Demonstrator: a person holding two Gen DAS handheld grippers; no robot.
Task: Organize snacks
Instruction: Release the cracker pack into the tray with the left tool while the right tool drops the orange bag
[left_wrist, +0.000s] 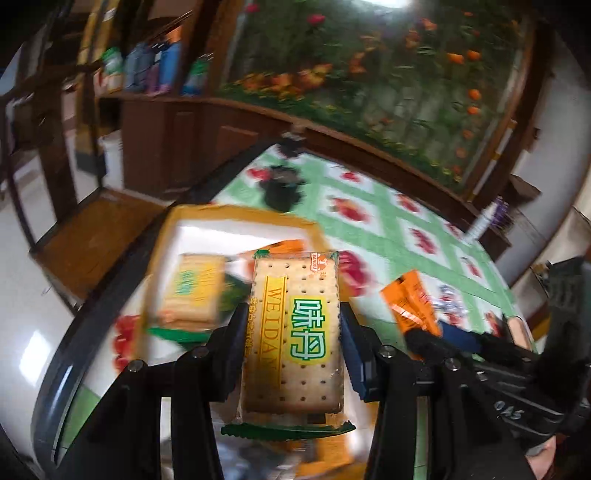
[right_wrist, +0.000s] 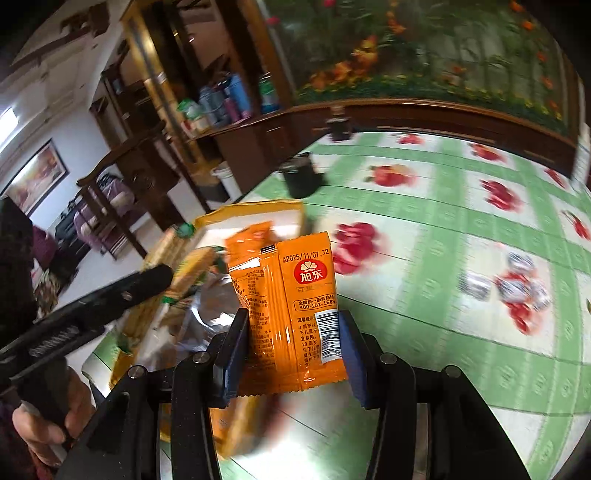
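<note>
Left gripper (left_wrist: 292, 334) pinches a clear-wrapped rectangular cracker pack with a green-and-yellow label (left_wrist: 295, 328), pads pressed on its two long edges. Pack's long axis runs along the fingers, pointing away toward the landmark: a shallow yellow-rimmed cardboard box with a white floor (left_wrist: 236, 214).

Right gripper (right_wrist: 291, 338) pinches a flat orange foil snack sachet with a red logo (right_wrist: 295, 306), held upright, long axis also along the fingers.

Relative to the box:
- cracker pack hangs above its near side, just short of the middle; a second identical cracker pack (left_wrist: 190, 290) already lies inside, left of the held one, with an orange sachet beside it.
- orange sachet sits off the box's right side; box lies ahead-left of the right gripper.
- left gripper is nearer, so I'd judge it drops first.
- loose red-and-silver wrapped candies (right_wrist: 509, 288) lie well to the right of the box on the green-checked fruit-print tablecloth (right_wrist: 461, 206).
- small black cup (right_wrist: 301, 177) stands beyond the box's far edge.

Both views are motion-blurred; exact height over the box can't be told.
</note>
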